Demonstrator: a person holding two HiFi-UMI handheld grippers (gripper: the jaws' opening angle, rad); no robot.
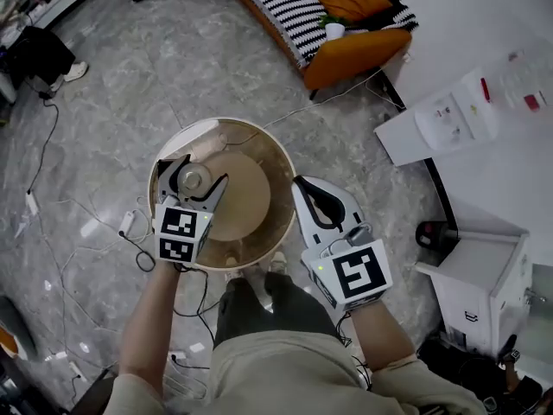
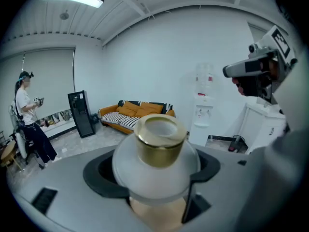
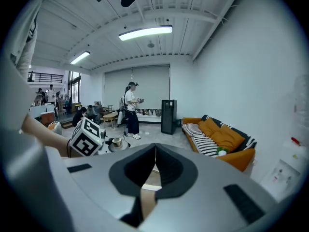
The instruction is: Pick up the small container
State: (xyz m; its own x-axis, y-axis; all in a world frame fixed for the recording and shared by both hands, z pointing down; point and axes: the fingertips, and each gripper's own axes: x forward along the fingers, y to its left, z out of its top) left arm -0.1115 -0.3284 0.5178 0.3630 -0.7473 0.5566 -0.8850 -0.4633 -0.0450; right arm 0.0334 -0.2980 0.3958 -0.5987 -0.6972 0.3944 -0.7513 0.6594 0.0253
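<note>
The small container (image 1: 192,180) is a frosted white jar with a gold collar (image 2: 160,144). It sits between the jaws of my left gripper (image 1: 202,171), which is shut on its round body over the left part of the round wooden table (image 1: 251,206). Whether the jar still touches the tabletop I cannot tell. In the left gripper view the jar fills the middle and hides the jaw tips. My right gripper (image 1: 316,204) hangs at the table's right rim, shut with nothing in it, its jaws meeting (image 3: 154,164). The right gripper view shows the left gripper's marker cube (image 3: 87,137) and the jar (image 3: 116,142).
An orange sofa (image 1: 346,24) with a striped blanket stands beyond the table. A white water dispenser (image 1: 458,111) and a white cabinet (image 1: 484,284) are at the right. Cables (image 1: 130,227) trail over the marble floor at the left. A person (image 2: 29,120) stands far off.
</note>
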